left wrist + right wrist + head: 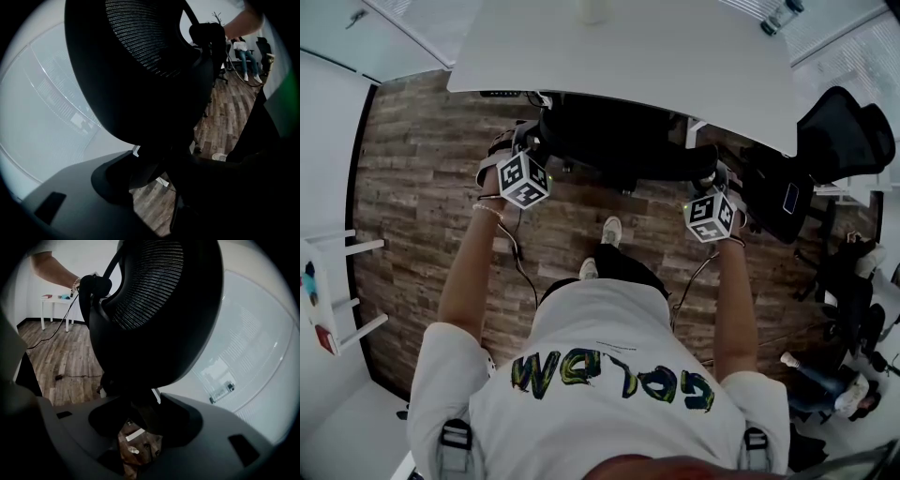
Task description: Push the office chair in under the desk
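A wood-plank floor (422, 187) lay below me, with a wide white desk (675, 56) standing over it. The black office chair (619, 141) sat with its seat under the desk's near edge and its mesh back toward me. A second black chair (844, 131) stood off to the right. My left gripper (154, 176) gripped the back's left edge between its jaws, and my right gripper (140, 420) gripped the right edge the same way.

Left arm (473, 272) and right arm (733, 300) bare, reaching forward and down, nearly straight. Grey left tongs (517, 155) and right tongs (712, 192) well apart, marker cubes up. Each pair's jaws clamp a side edge of the black mesh chair back (619, 141).
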Action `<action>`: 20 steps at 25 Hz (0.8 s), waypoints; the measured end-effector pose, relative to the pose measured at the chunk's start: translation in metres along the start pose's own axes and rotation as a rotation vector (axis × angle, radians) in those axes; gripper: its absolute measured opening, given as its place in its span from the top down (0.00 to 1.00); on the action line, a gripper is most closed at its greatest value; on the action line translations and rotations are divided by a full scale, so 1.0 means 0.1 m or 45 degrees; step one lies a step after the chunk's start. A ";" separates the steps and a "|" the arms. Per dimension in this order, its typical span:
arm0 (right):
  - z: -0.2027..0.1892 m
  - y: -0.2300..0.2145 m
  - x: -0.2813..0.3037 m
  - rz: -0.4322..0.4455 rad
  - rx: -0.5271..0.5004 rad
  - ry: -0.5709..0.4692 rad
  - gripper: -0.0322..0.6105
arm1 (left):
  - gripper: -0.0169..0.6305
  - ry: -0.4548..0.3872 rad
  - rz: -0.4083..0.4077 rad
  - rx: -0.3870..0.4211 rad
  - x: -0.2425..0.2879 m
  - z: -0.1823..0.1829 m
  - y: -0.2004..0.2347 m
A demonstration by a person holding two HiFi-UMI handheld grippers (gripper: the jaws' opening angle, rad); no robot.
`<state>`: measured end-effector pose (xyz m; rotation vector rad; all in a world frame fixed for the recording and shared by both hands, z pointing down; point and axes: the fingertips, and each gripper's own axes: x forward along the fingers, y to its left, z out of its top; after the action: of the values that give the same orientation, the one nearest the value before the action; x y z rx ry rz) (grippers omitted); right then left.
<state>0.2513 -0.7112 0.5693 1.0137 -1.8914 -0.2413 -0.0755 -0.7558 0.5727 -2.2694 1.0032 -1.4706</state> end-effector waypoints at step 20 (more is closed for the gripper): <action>0.26 -0.49 0.58 0.004 -0.012 -0.016 0.63 | 0.64 0.040 0.020 -0.035 0.49 0.05 0.59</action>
<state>0.2452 -0.7911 0.5664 1.0053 -1.9012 -0.2554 -0.0827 -0.8322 0.5721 -2.2589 1.0544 -1.4990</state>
